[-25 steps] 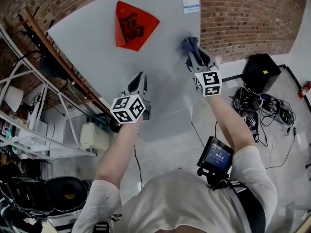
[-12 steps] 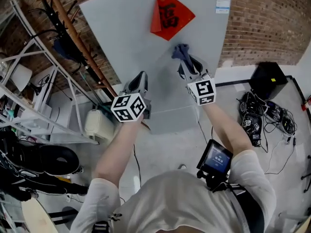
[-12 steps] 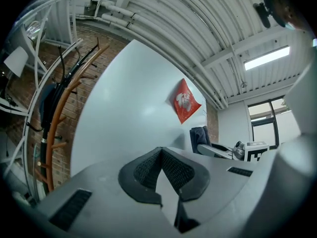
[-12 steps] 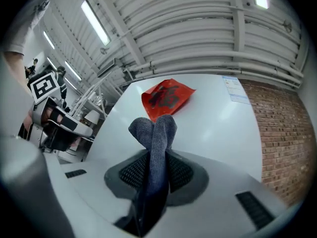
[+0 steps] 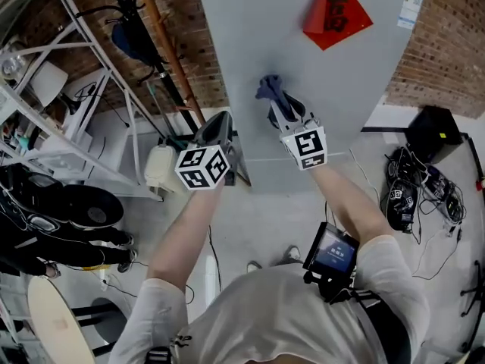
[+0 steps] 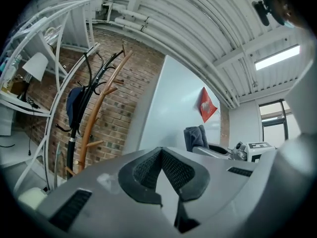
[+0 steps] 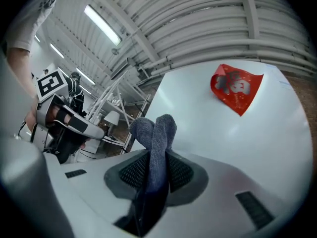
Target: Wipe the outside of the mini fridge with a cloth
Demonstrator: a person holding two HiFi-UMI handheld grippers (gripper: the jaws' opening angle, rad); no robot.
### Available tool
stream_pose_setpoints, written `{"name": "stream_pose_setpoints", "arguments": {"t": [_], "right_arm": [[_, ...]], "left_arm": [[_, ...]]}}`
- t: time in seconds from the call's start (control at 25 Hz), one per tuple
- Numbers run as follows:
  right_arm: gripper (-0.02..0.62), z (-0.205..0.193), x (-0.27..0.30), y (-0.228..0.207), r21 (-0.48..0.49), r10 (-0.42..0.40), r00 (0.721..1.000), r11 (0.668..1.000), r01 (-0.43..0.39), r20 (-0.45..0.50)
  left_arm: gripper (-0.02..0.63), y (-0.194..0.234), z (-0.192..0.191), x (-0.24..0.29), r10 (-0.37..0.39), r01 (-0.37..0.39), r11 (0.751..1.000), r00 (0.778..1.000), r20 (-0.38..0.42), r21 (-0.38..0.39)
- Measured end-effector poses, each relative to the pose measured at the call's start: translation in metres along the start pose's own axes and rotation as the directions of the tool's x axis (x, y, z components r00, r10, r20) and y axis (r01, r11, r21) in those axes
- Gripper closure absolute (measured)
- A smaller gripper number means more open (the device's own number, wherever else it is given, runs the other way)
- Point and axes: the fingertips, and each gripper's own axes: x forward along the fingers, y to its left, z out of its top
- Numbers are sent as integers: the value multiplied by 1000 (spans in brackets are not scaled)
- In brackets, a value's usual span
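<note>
The mini fridge (image 5: 303, 74) shows as a pale grey door with a red paper decoration (image 5: 337, 12) near its top. My right gripper (image 5: 276, 101) is shut on a blue-grey cloth (image 5: 270, 89), which is held against the door, left of and below the decoration. In the right gripper view the cloth (image 7: 156, 133) sticks out between the jaws toward the fridge (image 7: 237, 148). My left gripper (image 5: 217, 123) hovers by the door's left edge. In its own view the left gripper (image 6: 161, 150) is shut with nothing in it, and the cloth (image 6: 195, 137) shows to its right.
A wooden coat rack (image 5: 170, 51) and white metal shelving (image 5: 68, 112) stand left of the fridge, with a white canister (image 5: 159, 165) on the floor. A black box (image 5: 433, 131) and tangled cables (image 5: 409, 196) lie at the right. Brick wall is behind.
The right gripper has carried the cloth leftward across the door, away from the red decoration. The left gripper has gone from in front of the door to its left edge.
</note>
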Motion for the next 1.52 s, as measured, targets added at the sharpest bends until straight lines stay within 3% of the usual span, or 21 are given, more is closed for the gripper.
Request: {"name": "stream_pose_setpoints", "arguments": {"t": [0.32,0.64,0.8,1.08,1.52], "right_arm": [[509,-19,37,74,0,49,998,999,-49,-32],[509,-50,61,100,13,68,996,998,-67,-50],[509,-69,74,95,4,77,996,997,-77,-54],[509,-68,71,85,4,97,995,995,-97,-29],[509,-89,19,28,11,22,998,1000,-22,-58]], "left_arm": [[603,52,-18,-29,18,-19,999,1000,-21,-32],[603,69,-38,-31,39,-41,999,998,-55,-28],[603,70,-42,-22,59,-61,998,996,-66,-21],[603,58,-43,-5,67,-67,998,994,-82,9],[603,10,-67,18,15,-13,1000,993,-116,18]]}}
